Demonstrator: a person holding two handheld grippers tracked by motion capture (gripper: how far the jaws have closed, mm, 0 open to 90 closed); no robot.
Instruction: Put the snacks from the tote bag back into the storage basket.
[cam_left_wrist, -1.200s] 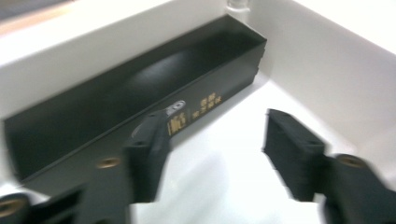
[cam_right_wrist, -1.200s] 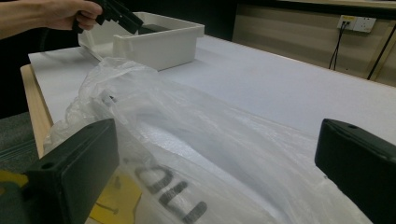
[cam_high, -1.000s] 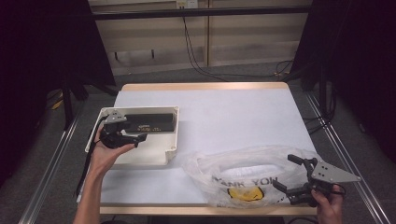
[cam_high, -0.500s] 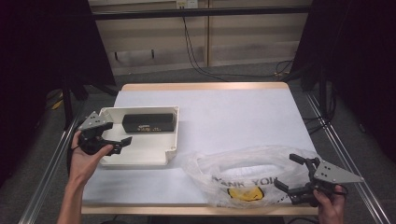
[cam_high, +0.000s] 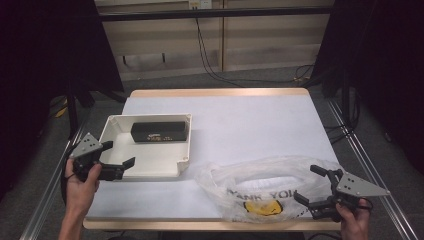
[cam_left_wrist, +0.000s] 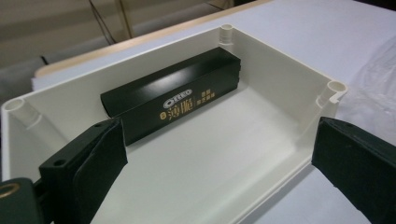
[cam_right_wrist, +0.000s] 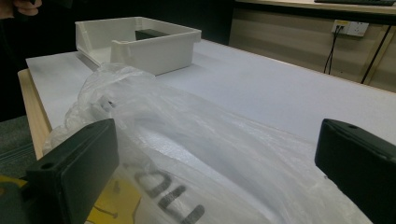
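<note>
"oreo" on the black box (cam_left_wrist: 173, 100) — "thank you" on the plastic bag (cam_high: 260, 187)

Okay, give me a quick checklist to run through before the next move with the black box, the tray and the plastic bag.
1. Black box lies flat inside the white tray: ok.
2. Left gripper free of the box, its jaws just opened, nothing between them: ok.
3. Left gripper outside the tray, at its near left corner: ok.
4. Right gripper open at the plastic bag, jaws wide apart: ok.
5. Right jaws pressing on the bag film: cannot tell.
6. Bag mouth open enough to take the box: cannot tell.
</note>
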